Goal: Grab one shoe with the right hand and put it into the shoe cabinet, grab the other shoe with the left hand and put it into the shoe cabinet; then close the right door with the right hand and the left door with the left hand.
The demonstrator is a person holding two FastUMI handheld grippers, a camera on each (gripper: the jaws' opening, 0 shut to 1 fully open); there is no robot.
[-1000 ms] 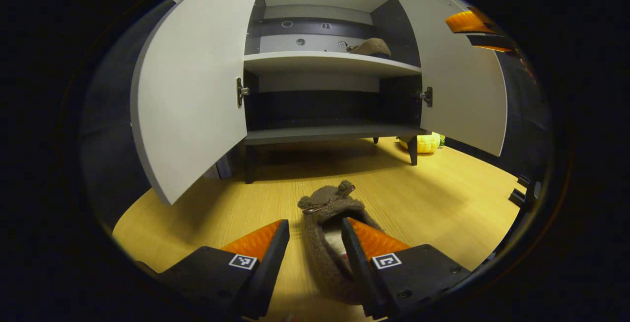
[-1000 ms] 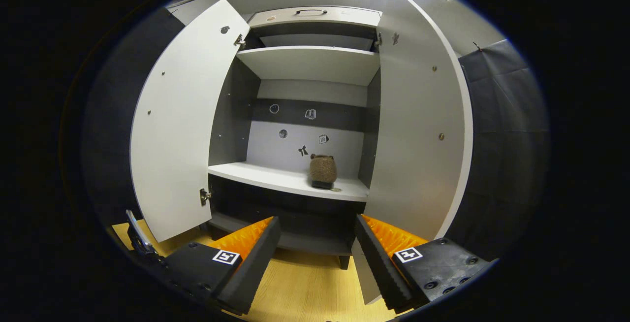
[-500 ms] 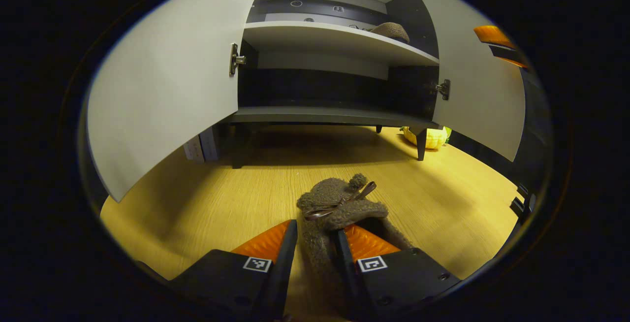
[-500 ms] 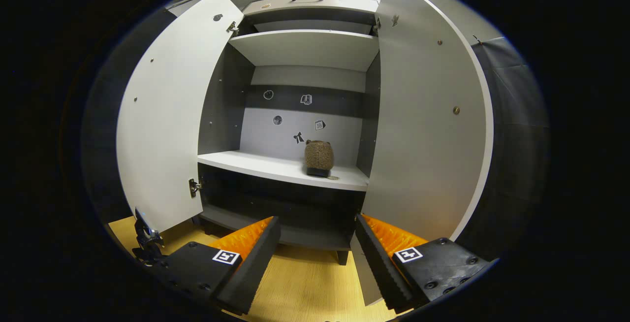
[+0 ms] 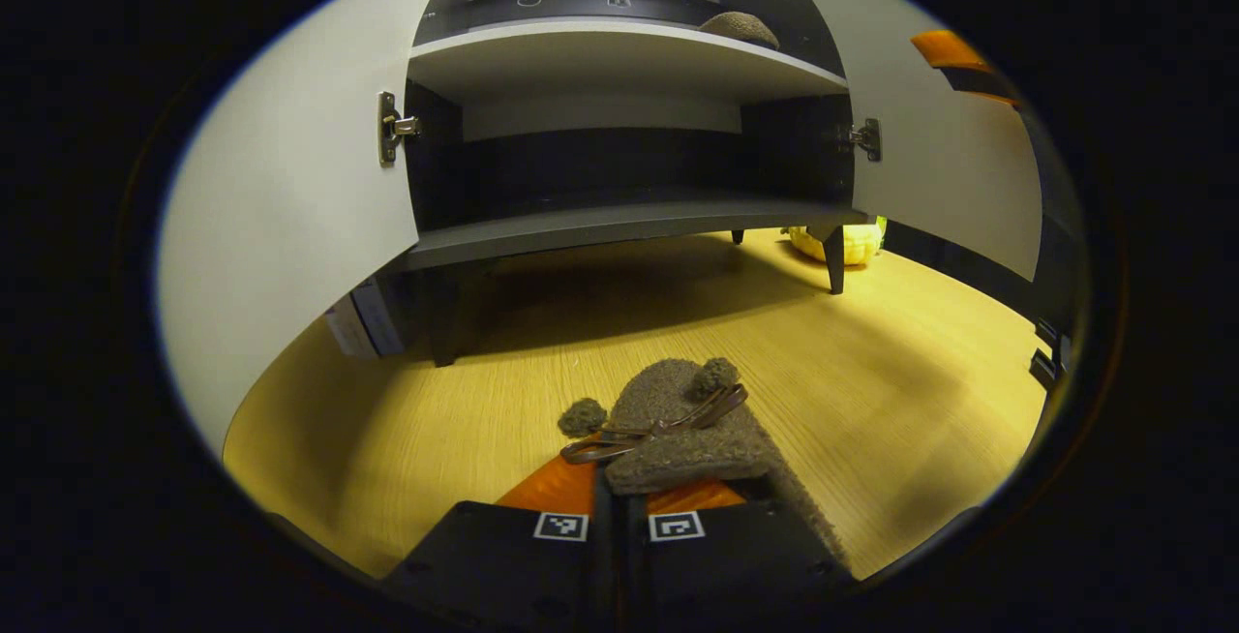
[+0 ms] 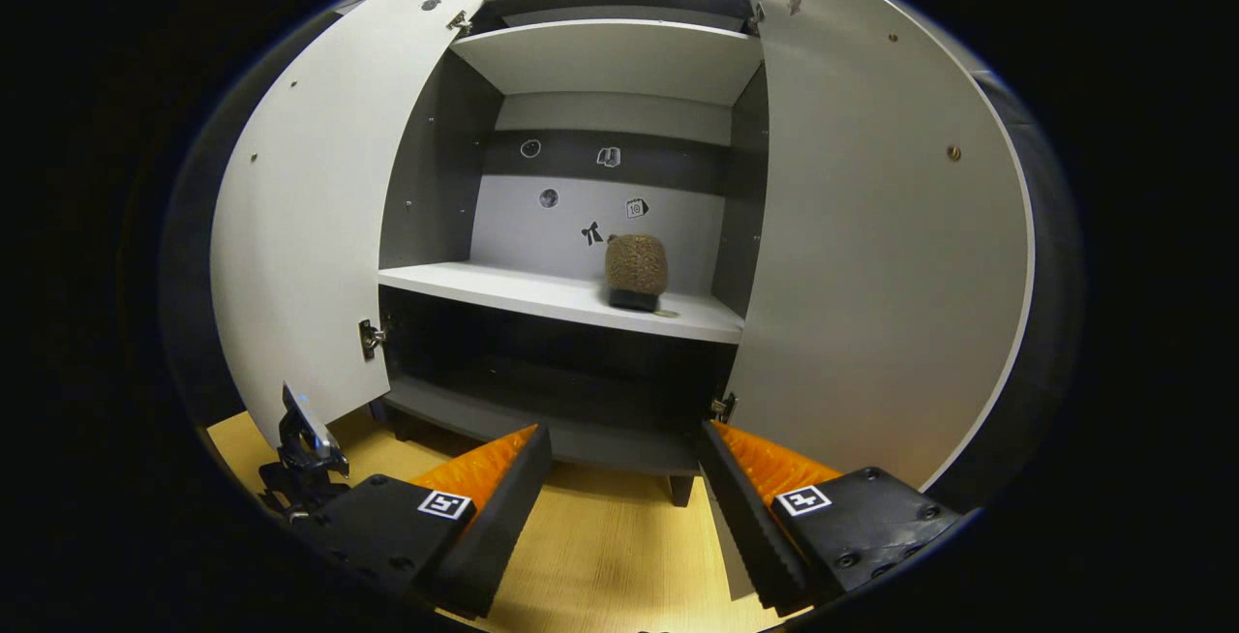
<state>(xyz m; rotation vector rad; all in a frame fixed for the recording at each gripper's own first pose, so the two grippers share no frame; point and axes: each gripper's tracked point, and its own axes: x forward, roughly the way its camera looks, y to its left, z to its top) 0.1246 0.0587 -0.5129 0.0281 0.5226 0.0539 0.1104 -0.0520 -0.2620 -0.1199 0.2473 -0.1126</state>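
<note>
Wooden floor (image 5: 465,391): left claw (image 5: 619,502) pinching brown shoe (image 5: 692,430); right claw (image 6: 624,493) spread, facing cabinet (image 6: 581,294).

A staged home corner in a booth; ahead of my claw stands a shoe cabinet (image 6: 600,226) on wooden flooring (image 5: 900,372); black cloth wall (image 6: 1050,323) to its right.

Right gripper (image 6: 624,507) fingers spread wide, nothing between them. Ahead of the fingertips: shoe cabinet (image 6: 590,226), both doors swung open. Brown shoe (image 6: 636,270) sits on the pale middle shelf (image 6: 513,289), above the gap between the fingers, nearer the right finger's side. Wooden floor (image 6: 610,556) lies beneath the fingers.
</note>
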